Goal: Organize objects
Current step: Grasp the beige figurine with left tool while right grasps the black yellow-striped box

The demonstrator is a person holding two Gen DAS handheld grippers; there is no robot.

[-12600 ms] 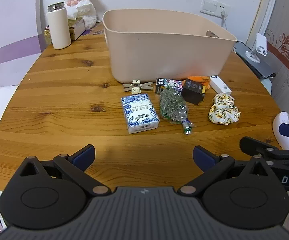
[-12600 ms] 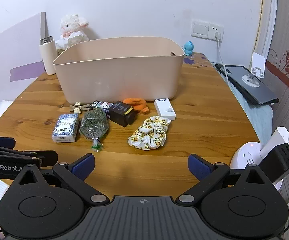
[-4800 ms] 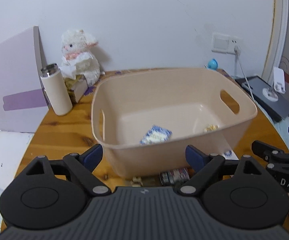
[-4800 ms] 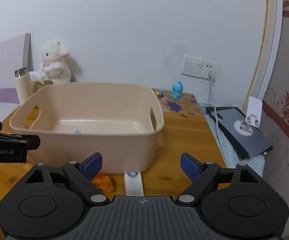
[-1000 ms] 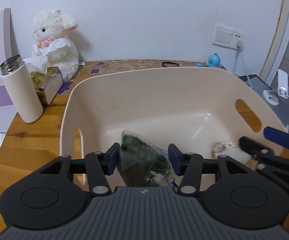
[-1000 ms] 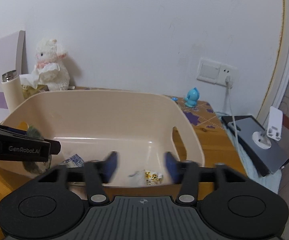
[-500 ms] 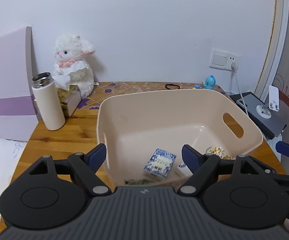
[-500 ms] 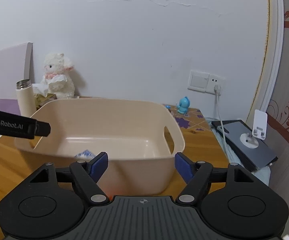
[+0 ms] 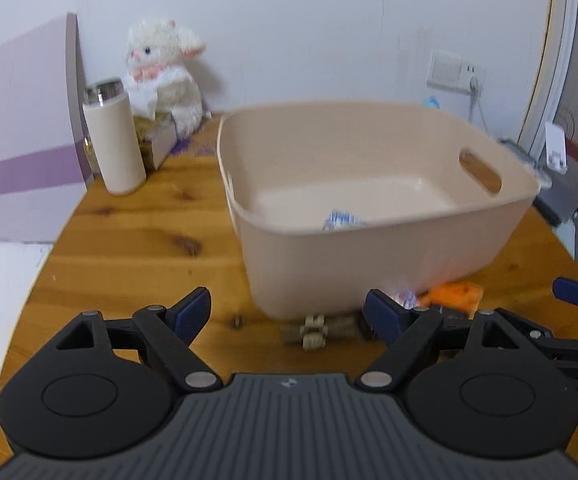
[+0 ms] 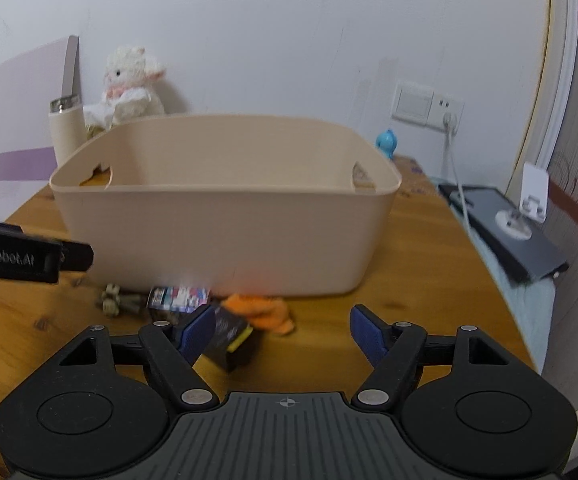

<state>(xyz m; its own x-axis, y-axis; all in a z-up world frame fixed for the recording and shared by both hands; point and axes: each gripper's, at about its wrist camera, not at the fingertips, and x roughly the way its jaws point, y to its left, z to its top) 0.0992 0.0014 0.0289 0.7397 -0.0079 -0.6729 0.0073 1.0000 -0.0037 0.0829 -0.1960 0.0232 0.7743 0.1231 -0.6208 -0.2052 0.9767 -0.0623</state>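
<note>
A beige plastic bin (image 9: 389,248) stands on the round wooden table (image 9: 137,240); a blue-and-white box (image 9: 341,220) shows inside it. In front of the bin lie a small wooden bug toy (image 9: 315,330), a colourful packet (image 10: 179,296), a black box (image 10: 231,338) and an orange cloth (image 10: 263,312). My left gripper (image 9: 289,312) is open and empty, above the table just in front of the bug toy. My right gripper (image 10: 279,330) is open and empty, low over the black box and orange cloth. The bin also shows in the right wrist view (image 10: 225,216).
A white thermos (image 9: 113,140), a plush lamb (image 9: 161,72) and a tissue box (image 9: 155,140) stand at the back left. A dark tablet with a white stand (image 10: 509,224) lies at the right edge. A wall socket with a cable (image 10: 429,106) and a blue figurine (image 10: 387,142) are behind.
Both grippers have dropped from over the bin and pulled back to the table in front of it. The green packet is in the bin, out of sight. Both stay open.
</note>
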